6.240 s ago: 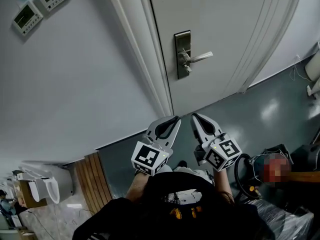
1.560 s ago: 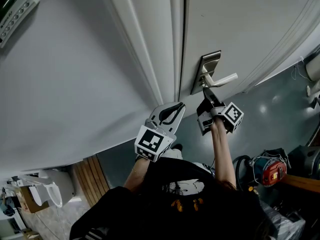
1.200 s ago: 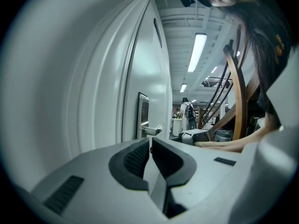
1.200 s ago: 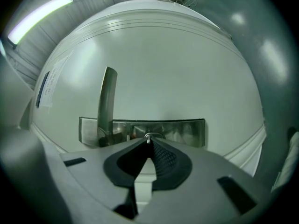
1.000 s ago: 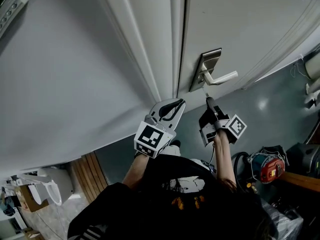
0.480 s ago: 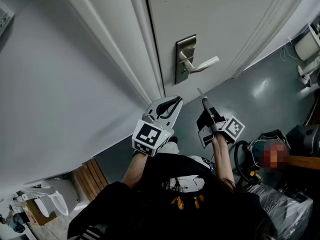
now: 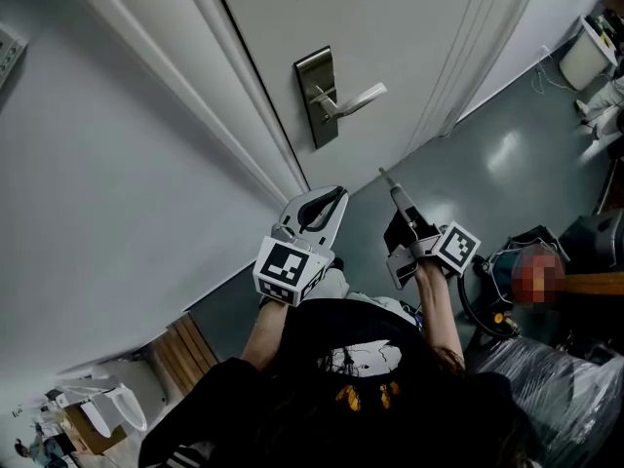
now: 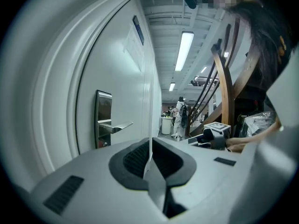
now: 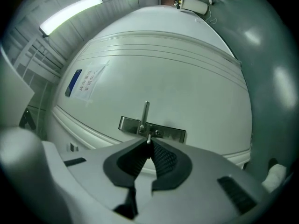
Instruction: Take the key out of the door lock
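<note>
The steel lock plate (image 7: pixel 314 96) with its lever handle (image 7: pixel 356 97) sits on the white door (image 7: pixel 409 37), and no key shows in it. My right gripper (image 7: pixel 394 193) is shut on a small silver key (image 7: pixel 383 175), whose tip pokes out past the pads. It hovers well back from the plate. In the right gripper view the key (image 9: pixel 149 137) lines up below the handle (image 9: pixel 145 112) and plate (image 9: pixel 161 130). My left gripper (image 7: pixel 333 199) is shut and empty, held beside the right one. The left gripper view shows the plate (image 8: pixel 103 118) off to the left.
The white door frame (image 7: pixel 244 115) and a grey wall (image 7: pixel 88 193) run to the left of the door. Machines, a hose and a plastic bag (image 7: pixel 556 378) crowd the grey floor at the right. A wooden stair frame (image 8: pixel 226 97) and distant people (image 8: pixel 180 118) lie past the door.
Both grippers have drawn back from the door, the right one carrying the key. The gap between key and lock plate has grown, and the door looks farther off.
</note>
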Tool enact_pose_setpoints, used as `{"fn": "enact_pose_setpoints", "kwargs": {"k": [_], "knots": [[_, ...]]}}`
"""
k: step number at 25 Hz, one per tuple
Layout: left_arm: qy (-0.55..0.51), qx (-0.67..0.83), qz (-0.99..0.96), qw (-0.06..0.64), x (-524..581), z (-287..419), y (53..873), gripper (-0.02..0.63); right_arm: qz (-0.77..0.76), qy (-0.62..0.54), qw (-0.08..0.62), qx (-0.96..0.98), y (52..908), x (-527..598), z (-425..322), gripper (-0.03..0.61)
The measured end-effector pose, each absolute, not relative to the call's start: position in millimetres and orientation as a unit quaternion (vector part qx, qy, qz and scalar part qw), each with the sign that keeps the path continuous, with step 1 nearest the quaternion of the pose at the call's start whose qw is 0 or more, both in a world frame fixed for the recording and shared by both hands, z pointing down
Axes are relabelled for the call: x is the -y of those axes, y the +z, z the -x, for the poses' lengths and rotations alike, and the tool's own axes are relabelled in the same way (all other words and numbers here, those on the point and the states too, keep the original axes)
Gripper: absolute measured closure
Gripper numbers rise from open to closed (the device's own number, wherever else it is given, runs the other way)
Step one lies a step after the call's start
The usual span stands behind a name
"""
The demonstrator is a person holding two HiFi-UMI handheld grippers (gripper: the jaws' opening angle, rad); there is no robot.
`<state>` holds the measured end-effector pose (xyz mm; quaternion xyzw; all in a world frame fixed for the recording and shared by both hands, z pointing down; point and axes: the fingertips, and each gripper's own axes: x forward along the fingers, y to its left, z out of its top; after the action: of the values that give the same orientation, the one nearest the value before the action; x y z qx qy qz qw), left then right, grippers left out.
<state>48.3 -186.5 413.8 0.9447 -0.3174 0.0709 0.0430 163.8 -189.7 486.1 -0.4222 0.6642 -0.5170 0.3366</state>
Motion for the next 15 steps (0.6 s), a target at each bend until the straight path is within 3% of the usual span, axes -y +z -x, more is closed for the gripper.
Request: {"fn": "enact_pose_setpoints", "kwargs": {"k": [15], "knots": [[0.095, 0.310, -0.945, 0.051, 99.3, -88.9, 424.2, 0.591, 0.417, -0.513, 0.343, -0.668, 484.6, 101.9, -197.5, 0.557]]}}
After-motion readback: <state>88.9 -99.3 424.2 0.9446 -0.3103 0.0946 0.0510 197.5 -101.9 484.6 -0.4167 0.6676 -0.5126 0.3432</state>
